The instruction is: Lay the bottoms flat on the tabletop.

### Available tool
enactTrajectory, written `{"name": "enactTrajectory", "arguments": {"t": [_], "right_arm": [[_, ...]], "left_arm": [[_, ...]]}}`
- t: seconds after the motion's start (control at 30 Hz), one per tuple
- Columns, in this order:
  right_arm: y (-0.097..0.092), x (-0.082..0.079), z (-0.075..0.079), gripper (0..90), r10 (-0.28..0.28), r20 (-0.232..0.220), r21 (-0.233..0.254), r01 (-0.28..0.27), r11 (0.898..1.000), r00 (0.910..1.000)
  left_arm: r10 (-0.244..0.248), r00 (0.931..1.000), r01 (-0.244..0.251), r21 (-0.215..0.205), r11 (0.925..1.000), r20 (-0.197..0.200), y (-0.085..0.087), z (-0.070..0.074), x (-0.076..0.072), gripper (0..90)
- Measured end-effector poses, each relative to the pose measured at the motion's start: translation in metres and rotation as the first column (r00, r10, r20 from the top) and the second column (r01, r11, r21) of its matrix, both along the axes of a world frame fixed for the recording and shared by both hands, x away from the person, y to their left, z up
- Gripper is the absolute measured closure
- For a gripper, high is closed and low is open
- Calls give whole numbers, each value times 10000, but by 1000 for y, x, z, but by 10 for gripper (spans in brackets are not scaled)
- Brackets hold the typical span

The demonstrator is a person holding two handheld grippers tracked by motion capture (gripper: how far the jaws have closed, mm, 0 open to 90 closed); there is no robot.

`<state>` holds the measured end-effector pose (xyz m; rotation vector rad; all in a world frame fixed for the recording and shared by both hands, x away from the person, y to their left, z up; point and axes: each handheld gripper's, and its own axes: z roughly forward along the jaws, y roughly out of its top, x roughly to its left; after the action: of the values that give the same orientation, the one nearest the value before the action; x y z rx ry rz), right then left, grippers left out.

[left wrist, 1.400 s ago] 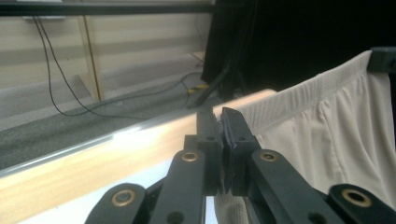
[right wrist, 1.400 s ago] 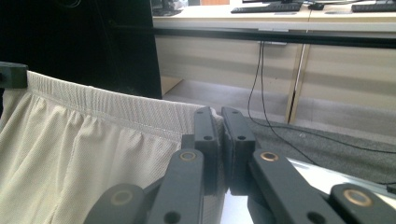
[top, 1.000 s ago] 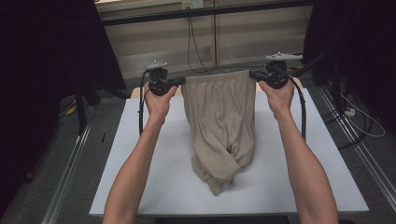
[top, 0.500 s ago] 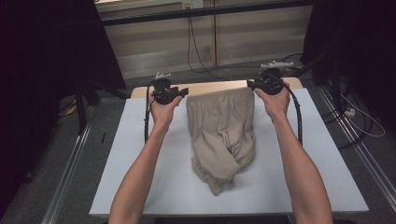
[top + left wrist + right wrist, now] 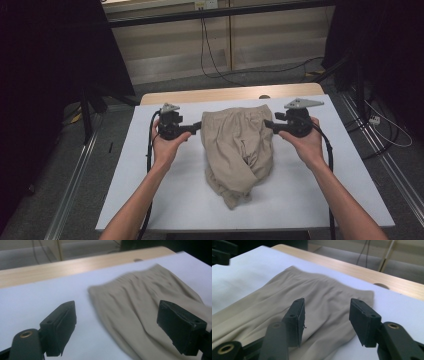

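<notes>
Blurred along the waistband of the shorts (image 5: 140, 305) in the left gripper view. Cut off at the bottom edge there, legs unseen.

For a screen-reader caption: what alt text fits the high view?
Beige shorts lie on a white table, waistband away from the person. Each hand holds an open claw beside the waistband: left claw, right claw, both just released.

White sheet (image 5: 320, 195) on wooden table (image 5: 220, 94); floor cables (image 5: 215, 65).
</notes>
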<state>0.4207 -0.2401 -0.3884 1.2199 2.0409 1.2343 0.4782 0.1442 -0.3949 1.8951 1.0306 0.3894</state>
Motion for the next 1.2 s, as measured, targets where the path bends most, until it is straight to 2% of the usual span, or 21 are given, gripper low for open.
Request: {"name": "enactTrajectory", "arguments": {"t": [0.03, 0.07, 0.1, 0.13, 0.17, 0.2, 0.23, 0.27, 0.3, 0.37, 0.47, 0.53, 0.6, 0.63, 0.67, 0.73, 0.77, 0.8, 0.93, 1.0, 1.2], "right_arm": [[0, 0, 0, 471, 0, 0, 0, 0, 10000, 10000], [3, -18, -2, 473, 368, 14, -22, -368, 9993, 9993], [3, -18, -2, 473, 368, 14, -22, -368, 9993, 9993], [6, -39, -8, 474, 615, 61, -29, -614, 9981, 9981], [6, -39, -8, 474, 615, 61, -29, -614, 9981, 9981], [8, -55, -13, 484, 754, -34, -265, -754, 9968, 9971], [8, -55, -13, 484, 754, -34, -265, -754, 9968, 9971], [9, -67, -17, 499, 842, -73, -70, -843, 9964, 9964], [9, -67, -17, 499, 842, -73, -70, -843, 9964, 9964], [15, -86, -21, 500, 1137, -127, -81, -1138, 9935, 9934], [22, -100, -24, 501, 1421, -113, 30, -1421, 9898, 9898], [34, -123, -25, 542, 2063, -65, 188, -2062, 9783, 9785], [37, -128, -26, 575, 2231, -58, 221, -2229, 9746, 9748], [40, -134, -27, 621, 2532, -94, 261, -2529, 9671, 9674], [46, -146, -31, 656, 2798, -62, 9, -2798, 9601, 9600], [51, -152, -33, 654, 3218, -190, -103, -3221, 9467, 9466], [51, -152, -33, 654, 3218, -190, -103, -3221, 9467, 9466], [58, -154, -37, 593, 3442, -235, -184, -3446, 9386, 9386], [68, -153, -45, 465, 3645, -358, -295, -3655, 9303, 9305], [78, -150, -50, 360, 3898, -465, -425, -3916, 9191, 9197], [90, -147, -60, 321, 3793, -689, -950, -3845, 9182, 9227]], "left_arm": [[-217, 9998, 217, 185, 9996, 1, -1, -2, -9, 161], [-377, 9993, 377, 330, 9987, 15, -3, -4, -18, 140], [-559, 9984, 557, 506, 9972, 31, -3, -6, -28, 140], [-750, 9972, 752, 525, 9958, -46, -4, -8, -39, 141], [-854, 9963, 859, 545, 9948, -116, -5, -10, -46, 141], [-1046, 9945, 1051, 512, 9931, -111, -6, -14, -66, 141], [-1046, 9945, 1051, 512, 9931, -111, -6, -14, -66, 141], [-1470, 9891, 1472, 569, 9875, -82, -8, -17, -83, 141], [-1470, 9891, 1472, 569, 9875, -82, -8, -17, -83, 142], [-1895, 9819, 1889, 705, 9795, 19, -11, -17, -106, 142], [-2103, 9776, 2093, 733, 9751, 58, -10, -16, -121, 144], [-2109, 9772, 2086, 749, 9751, 231, -5, -19, -136, 146], [-2107, 9772, 2083, 737, 9753, 256, -1, -24, -145, 147], [-2063, 9778, 2030, 793, 9760, 359, 0, -29, -148, 152], [-2129, 9771, 2118, 881, 9733, 35, -1, -36, -149, 167], [-2273, 9738, 2267, 1022, 9686, -59, -6, -39, -147, 170], [-2273, 9738, 2267, 1022, 9686, -59, -6, -39, -147, 183], [-2301, 9732, 2294, 912, 9691, -24, -8, -39, -147, 191], [-2439, 9698, 2433, 939, 9654, -51, -14, -40, -147, 191], [-2471, 9690, 2469, 882, 9650, -88, -13, -40, -147, 189], [-2387, 9710, 2388, 906, 9668, -117, -10, -39, -146, 176]]}}
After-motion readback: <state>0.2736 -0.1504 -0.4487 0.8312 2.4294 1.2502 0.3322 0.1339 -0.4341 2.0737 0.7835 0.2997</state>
